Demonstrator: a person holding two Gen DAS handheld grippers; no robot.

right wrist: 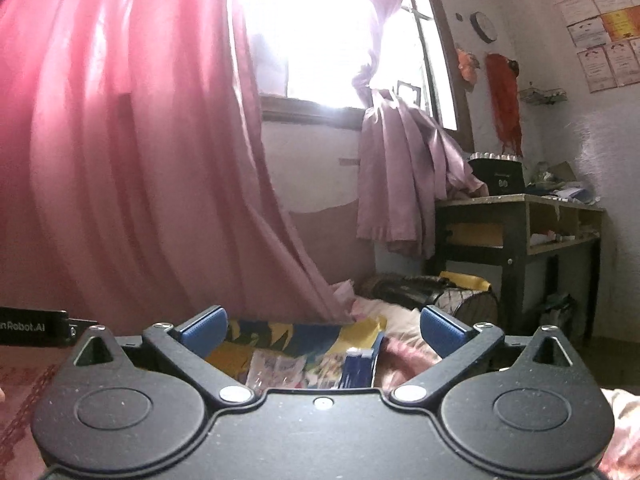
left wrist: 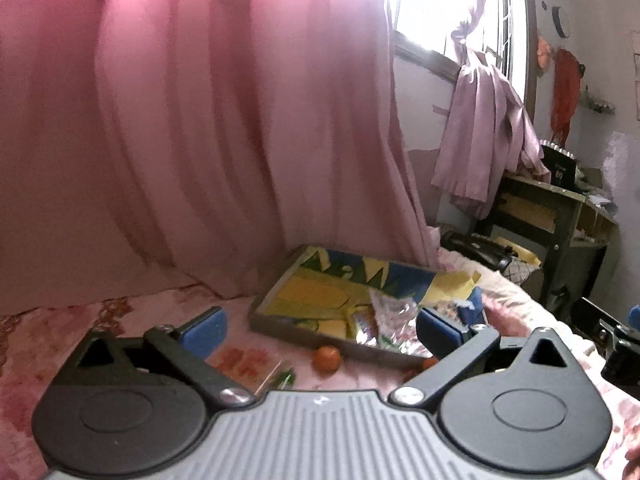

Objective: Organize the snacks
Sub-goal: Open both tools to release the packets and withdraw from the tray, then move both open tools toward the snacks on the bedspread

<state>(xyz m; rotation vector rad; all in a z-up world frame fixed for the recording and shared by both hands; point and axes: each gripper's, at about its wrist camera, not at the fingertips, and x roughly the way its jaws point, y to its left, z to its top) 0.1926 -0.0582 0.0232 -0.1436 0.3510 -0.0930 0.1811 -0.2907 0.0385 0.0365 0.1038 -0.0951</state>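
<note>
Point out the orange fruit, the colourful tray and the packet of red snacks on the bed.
orange fruit (left wrist: 327, 358), left wrist view, middle of its round skin.
colourful tray (left wrist: 267, 294), left wrist view, its left wall.
packet of red snacks (left wrist: 244, 361), left wrist view, centre of the clear wrapper.

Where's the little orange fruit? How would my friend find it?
Look at the pink flowery bedspread below the big pink curtain. On it lies a flat tray with a yellow and blue picture. The small round orange fruit sits just outside the tray's near edge, the only ball-shaped thing beside flat, crinkly snack packets.
</note>
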